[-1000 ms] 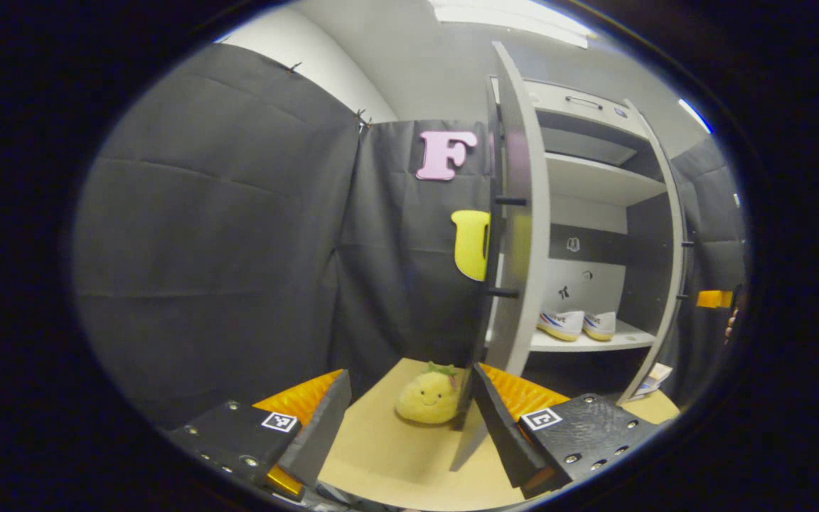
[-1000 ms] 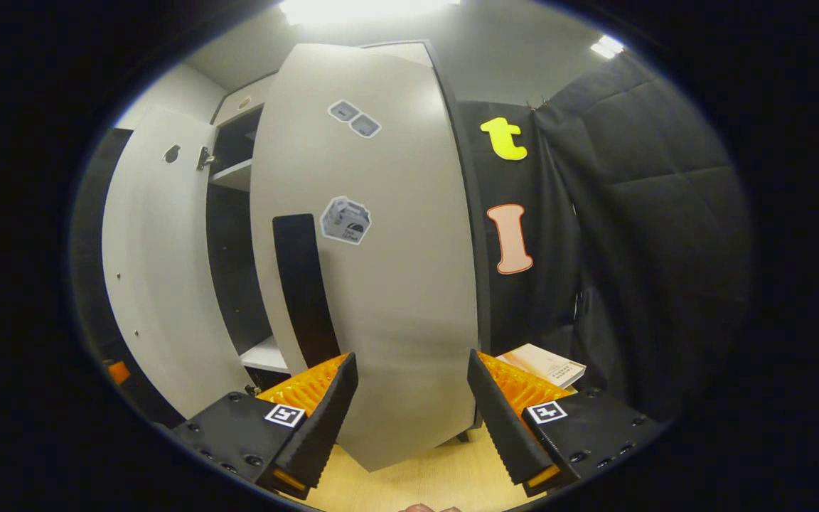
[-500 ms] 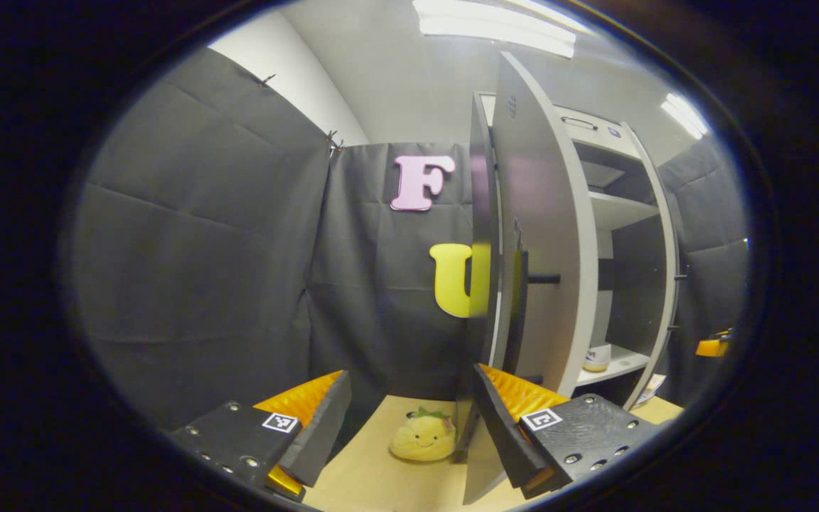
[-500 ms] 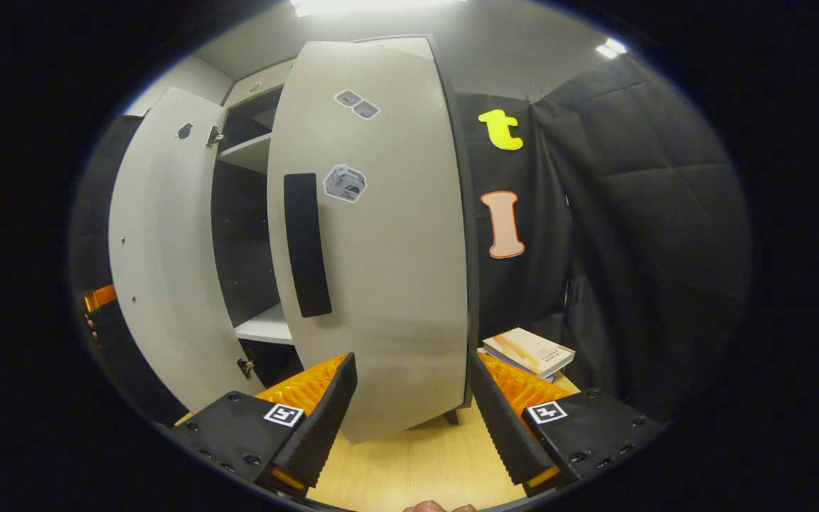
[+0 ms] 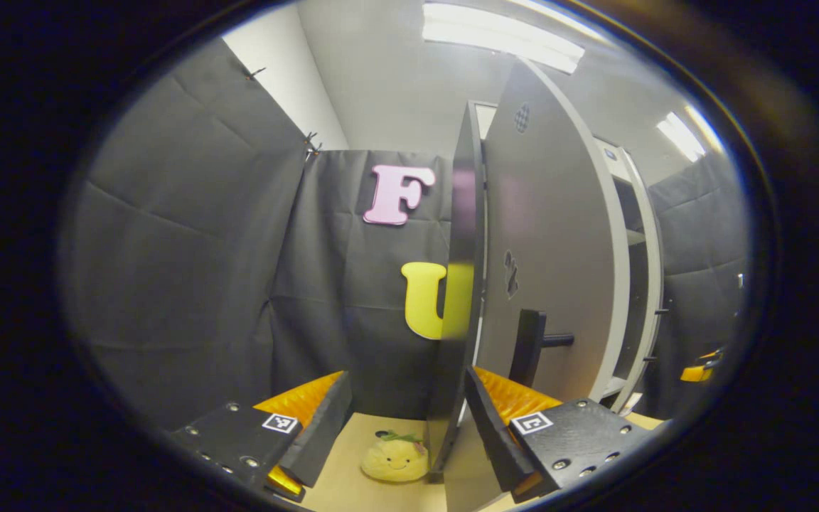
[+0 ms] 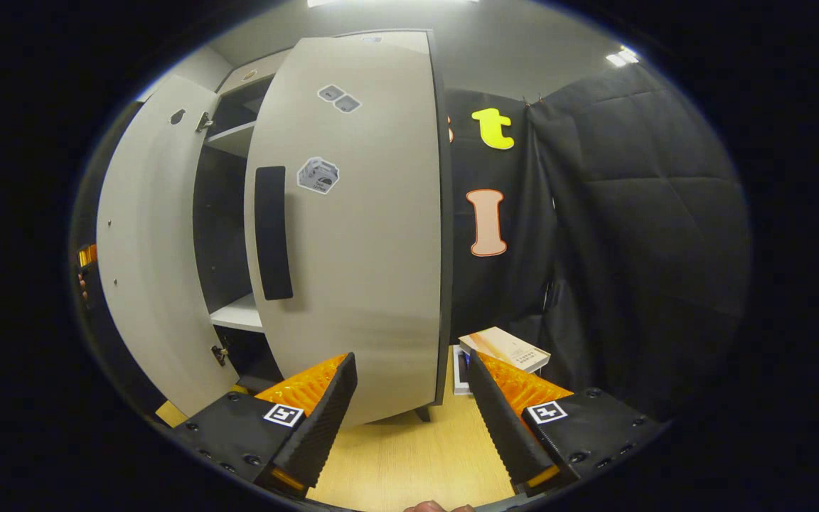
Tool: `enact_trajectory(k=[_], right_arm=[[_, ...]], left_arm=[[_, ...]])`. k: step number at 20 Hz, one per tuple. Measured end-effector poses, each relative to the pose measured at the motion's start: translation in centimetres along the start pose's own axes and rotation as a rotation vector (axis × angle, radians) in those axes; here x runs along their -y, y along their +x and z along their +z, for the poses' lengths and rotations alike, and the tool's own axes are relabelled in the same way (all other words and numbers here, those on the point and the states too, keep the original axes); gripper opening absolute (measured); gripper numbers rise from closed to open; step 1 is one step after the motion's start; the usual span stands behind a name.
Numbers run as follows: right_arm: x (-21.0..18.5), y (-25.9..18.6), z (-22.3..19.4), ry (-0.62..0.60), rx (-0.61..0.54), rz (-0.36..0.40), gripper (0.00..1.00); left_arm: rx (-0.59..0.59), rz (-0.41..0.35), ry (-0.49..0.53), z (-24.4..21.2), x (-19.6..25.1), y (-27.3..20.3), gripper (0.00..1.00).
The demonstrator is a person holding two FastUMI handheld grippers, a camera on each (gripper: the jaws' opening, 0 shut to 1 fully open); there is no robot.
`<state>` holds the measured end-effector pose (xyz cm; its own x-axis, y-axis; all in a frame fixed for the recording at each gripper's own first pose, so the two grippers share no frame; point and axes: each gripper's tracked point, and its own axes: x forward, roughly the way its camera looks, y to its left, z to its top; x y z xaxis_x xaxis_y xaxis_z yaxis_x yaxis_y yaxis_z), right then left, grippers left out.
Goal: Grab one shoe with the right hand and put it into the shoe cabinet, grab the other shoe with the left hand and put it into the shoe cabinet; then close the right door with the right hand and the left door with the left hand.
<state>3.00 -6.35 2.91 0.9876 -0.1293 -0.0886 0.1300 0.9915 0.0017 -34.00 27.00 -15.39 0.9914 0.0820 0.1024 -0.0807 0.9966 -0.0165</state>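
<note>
The cabinet's left door (image 5: 559, 235) stands nearly edge-on in the left gripper view, half swung in, its black handle (image 5: 527, 340) low on the outer face. My left gripper (image 5: 406, 377) is open, the door's edge rising between its fingers close to the right finger (image 5: 488, 419). In the right gripper view the right door (image 6: 367, 235) with its black handle (image 6: 272, 235) is almost flat against the cabinet. My right gripper (image 6: 411, 359) is open just in front of its lower part. The left door (image 6: 146, 242) angles out beside a dark gap and white shelf (image 6: 235, 315). The shoes are hidden behind the doors.
A yellow plush toy (image 5: 395, 459) lies on the wooden floor by the left door's foot. A book (image 6: 505, 348) lies on the floor right of the cabinet. Black cloth walls close in on both sides. The other gripper (image 5: 697, 370) is far right.
The left door has swung further shut, covering the shelf and the shoes seen one second ago. The right door has swung in too, and my right gripper has drawn back slightly.
</note>
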Motion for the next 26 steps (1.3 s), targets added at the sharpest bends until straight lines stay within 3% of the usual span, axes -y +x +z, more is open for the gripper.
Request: enact_trajectory(k=[2,3,9,11,13,19,22,26], right_arm=[[-0.4,0.1,-0.2,-0.003,-0.010,0.004,0.98],[-0.8,0.1,-0.4,-0.004,-0.018,0.016,0.98],[-1.5,-1.3,-1.9,-0.030,-0.046,0.017,0.98],[-1.0,-1.8,-1.9,-0.013,-0.052,0.004,0.98],[-0.4,-2.5,-1.4,0.003,-0.040,-0.018,0.98],[2.1,-2.3,-1.1,0.034,-0.016,-0.072,0.98],[3.2,-0.8,-1.1,0.061,-0.007,-0.060,0.98],[5.6,1.5,-1.4,0.068,-0.024,-0.030,0.98]], left_arm=[[-0.004,-0.005,0.013,-0.2,0.4,-0.1,0.92],[-0.012,-0.018,0.008,-0.4,0.9,0.0,0.89],[-0.029,-0.157,-0.043,-0.3,5.5,0.4,0.89],[-0.037,-0.191,-0.037,-0.7,7.6,0.9,0.96],[-0.036,-0.204,-0.020,-0.9,9.2,1.2,0.87],[-0.068,-0.156,0.010,-2.4,12.9,3.2,0.92],[-0.102,-0.145,0.052,-3.5,15.9,4.8,0.92],[-0.143,-0.120,0.026,-5.7,20.2,6.4,0.88]])
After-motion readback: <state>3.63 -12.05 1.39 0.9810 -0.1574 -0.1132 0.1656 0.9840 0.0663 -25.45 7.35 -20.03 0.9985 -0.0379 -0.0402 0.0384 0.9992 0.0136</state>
